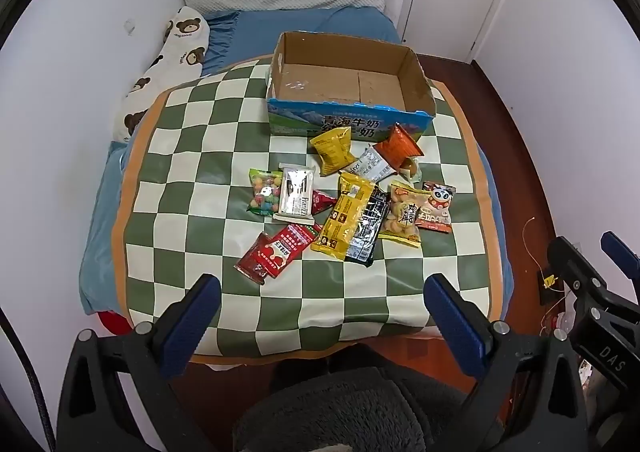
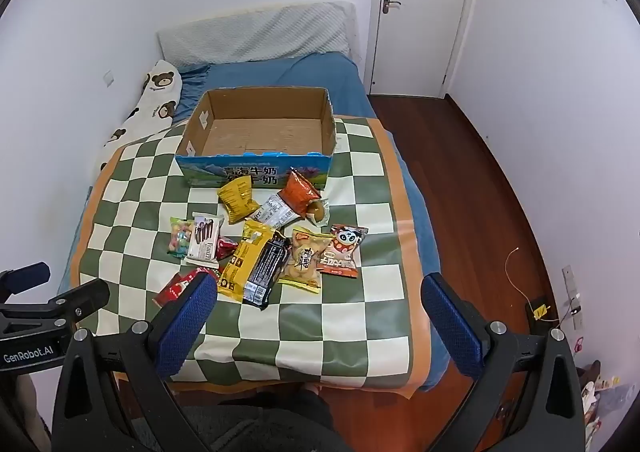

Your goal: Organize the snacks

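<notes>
white walls and a white door [image 2: 424, 11] close in a small room with a blue bed [image 2: 280, 71] and a dark red wood floor [image 2: 480, 191]. on the bed lies a green and cream checkered mat with an orange edge [image 1: 192, 155]. an open brown cardboard box with a blue printed front [image 1: 348, 91] sits at the far side of the mat, with nothing in it. just in front of the box the snack packets are spread in a loose pile near the middle of the mat: a puffy yellow bag [image 1: 332, 149], an orange bag [image 1: 400, 149], a clear bag of coloured candy balls [image 1: 263, 191], a white wafer pack [image 1: 296, 195], a long yellow pack [image 1: 346, 219] lying partly on a black pack [image 1: 368, 230], a red pack [image 1: 280, 250] and a small pack with a cartoon cow [image 1: 437, 205]. the near part of the mat and its left side are bare squares. the left gripper [image 1: 320, 320] hangs over the near edge of the mat, its blue padded jaws wide apart and holding nothing. the right gripper [image 2: 320, 316] hangs beside it, jaws wide too, holding nothing; its left finger covers part of the red pack in the right wrist view. a white pillow with brown bears [image 1: 168, 63] lies along the left wall.
</notes>
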The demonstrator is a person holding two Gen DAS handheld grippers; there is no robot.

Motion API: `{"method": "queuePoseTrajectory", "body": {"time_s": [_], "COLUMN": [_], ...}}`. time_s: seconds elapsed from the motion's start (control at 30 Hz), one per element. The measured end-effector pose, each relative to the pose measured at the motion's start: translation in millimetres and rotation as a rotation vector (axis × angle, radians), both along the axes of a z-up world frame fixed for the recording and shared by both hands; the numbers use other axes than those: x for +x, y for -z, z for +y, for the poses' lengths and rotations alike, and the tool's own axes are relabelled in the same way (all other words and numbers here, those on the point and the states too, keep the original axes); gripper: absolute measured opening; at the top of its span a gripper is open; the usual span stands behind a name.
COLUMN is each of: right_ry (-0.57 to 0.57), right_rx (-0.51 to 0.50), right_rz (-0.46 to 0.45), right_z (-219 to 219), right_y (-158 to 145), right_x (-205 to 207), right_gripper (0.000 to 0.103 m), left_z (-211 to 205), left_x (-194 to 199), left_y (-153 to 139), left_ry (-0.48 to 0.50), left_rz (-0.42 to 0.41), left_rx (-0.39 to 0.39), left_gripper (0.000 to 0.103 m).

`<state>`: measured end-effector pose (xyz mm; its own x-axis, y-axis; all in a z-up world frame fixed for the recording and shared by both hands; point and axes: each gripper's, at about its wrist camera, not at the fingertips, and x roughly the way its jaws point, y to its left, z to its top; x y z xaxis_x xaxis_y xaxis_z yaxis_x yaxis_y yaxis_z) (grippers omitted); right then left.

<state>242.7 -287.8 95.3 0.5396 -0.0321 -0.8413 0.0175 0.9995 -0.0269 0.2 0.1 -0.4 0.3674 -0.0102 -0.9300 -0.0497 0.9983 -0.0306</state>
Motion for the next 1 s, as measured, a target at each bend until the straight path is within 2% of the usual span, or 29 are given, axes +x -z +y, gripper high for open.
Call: {"method": "queuePoseTrajectory", "body": {"time_s": [0.47,1.0], "right_ry": [0.004,0.010], "right_rx": [0.003,0.013], "right_rz": [0.008,0.005], "right_z": [-2,-8], "right_y": [4,4], "right_x": [3,-1], "right_gripper": [0.103,0.103], "left_z": [-11,-17], "left_x": [4,6], "left_y": [11,5], "left_ry": [0.010,0.008], "left_rz": [0.011,-0.009], "left_rx": [0.004,0.008], "left_gripper": [0.103,0.103]}}
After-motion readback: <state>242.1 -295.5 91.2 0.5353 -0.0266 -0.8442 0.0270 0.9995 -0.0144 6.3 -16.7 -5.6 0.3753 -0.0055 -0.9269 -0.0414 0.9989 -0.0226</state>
